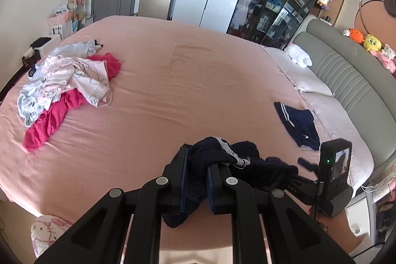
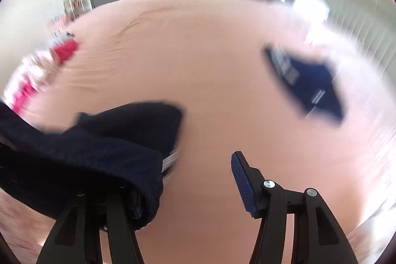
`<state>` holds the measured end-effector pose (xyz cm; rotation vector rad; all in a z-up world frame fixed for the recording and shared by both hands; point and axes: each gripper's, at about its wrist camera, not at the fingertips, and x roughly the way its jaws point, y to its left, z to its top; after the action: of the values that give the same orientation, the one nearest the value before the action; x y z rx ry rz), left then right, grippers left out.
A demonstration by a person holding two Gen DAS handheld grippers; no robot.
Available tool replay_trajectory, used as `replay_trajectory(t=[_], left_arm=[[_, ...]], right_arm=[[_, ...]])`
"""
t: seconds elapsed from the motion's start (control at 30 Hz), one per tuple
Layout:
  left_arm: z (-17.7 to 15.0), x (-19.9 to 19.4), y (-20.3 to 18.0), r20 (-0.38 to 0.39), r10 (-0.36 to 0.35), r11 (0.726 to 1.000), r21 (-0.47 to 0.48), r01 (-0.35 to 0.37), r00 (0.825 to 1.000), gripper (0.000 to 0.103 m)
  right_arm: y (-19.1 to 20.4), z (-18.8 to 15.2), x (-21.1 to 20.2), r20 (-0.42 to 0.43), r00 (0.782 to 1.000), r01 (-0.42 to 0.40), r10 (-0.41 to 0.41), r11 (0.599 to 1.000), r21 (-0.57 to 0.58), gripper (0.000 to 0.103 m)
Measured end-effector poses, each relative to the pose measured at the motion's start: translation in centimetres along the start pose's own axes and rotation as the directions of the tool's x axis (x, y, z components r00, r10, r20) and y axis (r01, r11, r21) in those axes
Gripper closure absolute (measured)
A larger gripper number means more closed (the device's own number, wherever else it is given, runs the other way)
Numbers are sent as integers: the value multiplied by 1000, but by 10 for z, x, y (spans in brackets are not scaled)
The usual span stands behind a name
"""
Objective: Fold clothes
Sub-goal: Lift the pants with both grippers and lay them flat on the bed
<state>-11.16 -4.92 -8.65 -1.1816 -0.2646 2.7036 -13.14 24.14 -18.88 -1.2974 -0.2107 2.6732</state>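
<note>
Between left gripper [image 1: 198,165] pads, crumpled navy garment [image 1: 217,152]; white-striped.

Both grippers are showing black plastic frames: the left gripper [image 1: 196,165] is carrying round silver pivot caps, the right gripper [image 2: 198,180] is wearing ribbed blue pads [image 2: 241,180] and silver screws.

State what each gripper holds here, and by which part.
The left gripper is shut on a bunched fold of the dark navy garment, near its white-striped edge. The right gripper is open; the cloth drapes over one finger, unpinched.
</note>
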Motion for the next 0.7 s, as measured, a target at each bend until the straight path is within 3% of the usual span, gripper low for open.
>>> replay_trajectory(t=[0.03, 0.07, 0.1, 0.13, 0.17, 0.23, 0.37, 0.43, 0.5, 0.57, 0.63, 0.7], left_arm=[[-4, 5, 0, -12, 15, 1000, 12, -15, 1000, 92], [-9, 10, -1, -18, 38, 999, 35, -37, 999, 91], [-13, 16, 0, -30, 59, 997, 49, -57, 998, 92], [-17, 24, 1, -51, 64, 997, 45, -62, 997, 92], [-20, 32, 3, -72, 69, 997, 41, -66, 995, 91], [-27, 48, 6, -115, 79, 997, 33, -75, 990, 91], [-39, 77, 10, -200, 120, 993, 36, -115, 972, 91], [-40, 77, 10, -228, 100, 995, 32, -95, 969, 91], [-18, 39, -1, -136, 47, 998, 47, -41, 990, 92], [5, 0, -12, -44, -7, 998, 67, 10, 999, 92], [31, -42, -24, 79, -33, 993, 120, 23, 996, 92], [54, -69, -30, 181, -22, 988, 156, -6, 983, 92]], right_arm=[[4, -2, -3, 22, 999, 27, -26, 998, -61, 45], [5, -4, -4, 9, 1000, 3, -2, 997, -81, 50], [2, -5, -1, -33, 997, -74, 73, 996, -50, 71], [-6, -4, 3, -87, 981, -174, 175, 985, 22, 82], [-14, -3, 6, -122, 956, -256, 268, 961, 101, 103], [-29, 0, 4, -122, 911, -359, 395, 902, 238, 103], [-36, 8, -36, -8, 885, -445, 465, 852, 276, 103], [-40, 21, -77, 67, 878, -474, 474, 841, 260, 103], [-48, 40, -126, 128, 862, -506, 490, 831, 231, 103], [-57, 62, -176, 184, 840, -539, 510, 821, 186, 103], [-62, 84, -218, 235, 833, -533, 500, 840, 101, 103], [-62, 100, -239, 277, 852, -473, 444, 880, 47, 103]])
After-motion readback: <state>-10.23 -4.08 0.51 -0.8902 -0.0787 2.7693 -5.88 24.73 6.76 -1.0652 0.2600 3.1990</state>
